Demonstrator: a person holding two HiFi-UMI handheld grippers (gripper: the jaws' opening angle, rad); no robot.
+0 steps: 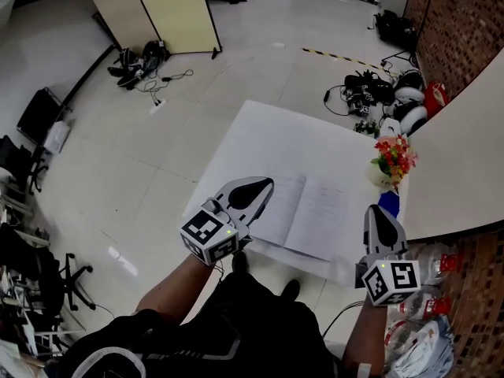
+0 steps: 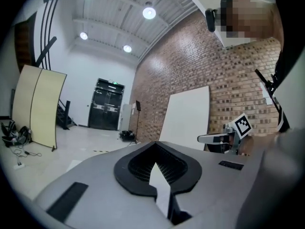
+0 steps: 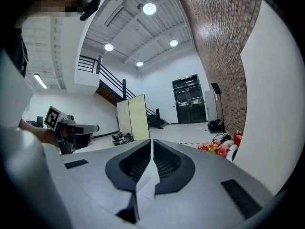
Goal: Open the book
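The book (image 1: 315, 211) lies open and flat near the middle of the frame in the head view, on the near part of the white surface (image 1: 260, 132), and your two grippers flank it. Your left gripper (image 1: 258, 186) reaches in from the lower left, its tips over the outer edge of the left-hand page and its marker cube just behind. In the left gripper view that gripper (image 2: 155, 151) has its fingers (image 2: 133, 171) clenched, with a thin white leaf (image 2: 159, 187) of the book standing edge-on in the hollow between the dark ribbed pads. Your right gripper (image 1: 378, 211) sits at the lower right, its tips just beside the book's right edge. In the right gripper view, the right gripper (image 3: 151, 144) has its fingers (image 3: 171, 168) drawn almost together on a strip of faintly printed paper (image 3: 143, 190) that fills the narrow slit between them. A bunch of red and orange flowers (image 1: 394, 157) stands on the surface's right edge, beyond the book, with a small blue object (image 1: 388, 203) just below it, close to the right gripper's tips. A pale folding screen (image 1: 157, 10) stands on the floor at the upper left, well apart from the surface.
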